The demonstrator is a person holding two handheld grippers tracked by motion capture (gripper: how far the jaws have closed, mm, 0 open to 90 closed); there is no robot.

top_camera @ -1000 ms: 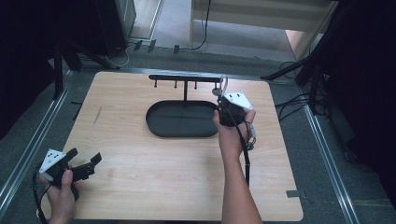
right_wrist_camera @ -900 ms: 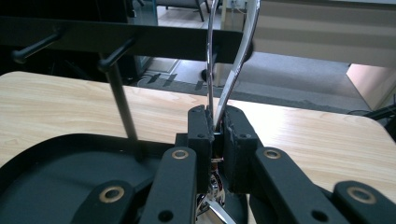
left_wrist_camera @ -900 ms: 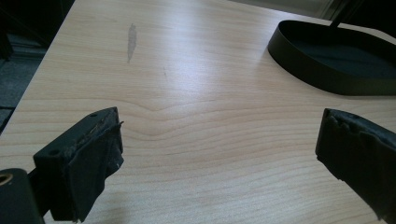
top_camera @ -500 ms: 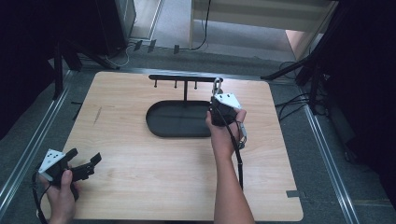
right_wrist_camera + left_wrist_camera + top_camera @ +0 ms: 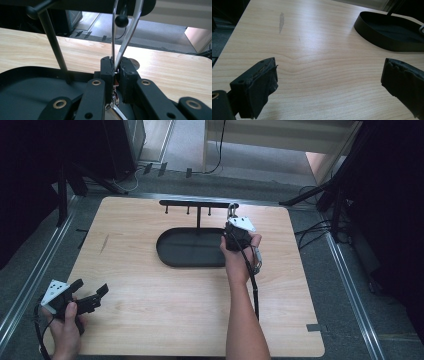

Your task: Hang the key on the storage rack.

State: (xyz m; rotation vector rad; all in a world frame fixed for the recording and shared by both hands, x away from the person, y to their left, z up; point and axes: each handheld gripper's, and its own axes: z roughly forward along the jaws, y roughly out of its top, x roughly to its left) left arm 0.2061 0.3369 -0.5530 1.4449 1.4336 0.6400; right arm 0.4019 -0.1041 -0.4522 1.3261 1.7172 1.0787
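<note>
A black rack (image 5: 197,203) with short hanging pegs stands on a post over an oval black tray (image 5: 167,257). My right gripper (image 5: 233,220) is at the bar's right end, shut on a thin silver metal loop (image 5: 232,211). In the right gripper view the loop (image 5: 125,32) rises from between the closed pads (image 5: 107,67) of my right gripper (image 5: 115,63), up past a round peg tip (image 5: 121,21). My left gripper (image 5: 92,292) rests low at the table's front left. Its jaws stand wide apart with only bare wood between them (image 5: 329,75).
The wooden table (image 5: 165,320) has metal rails along both sides. The rack's post (image 5: 53,42) rises from the tray (image 5: 25,85) just left of my right gripper. The tray's wall (image 5: 382,40) lies far ahead of the left gripper. Cables and dark stands surround the table.
My right hand has shifted left and a little lower, bringing the silver loop closer to the right end of the rack's bar. The left hand has kept still.
</note>
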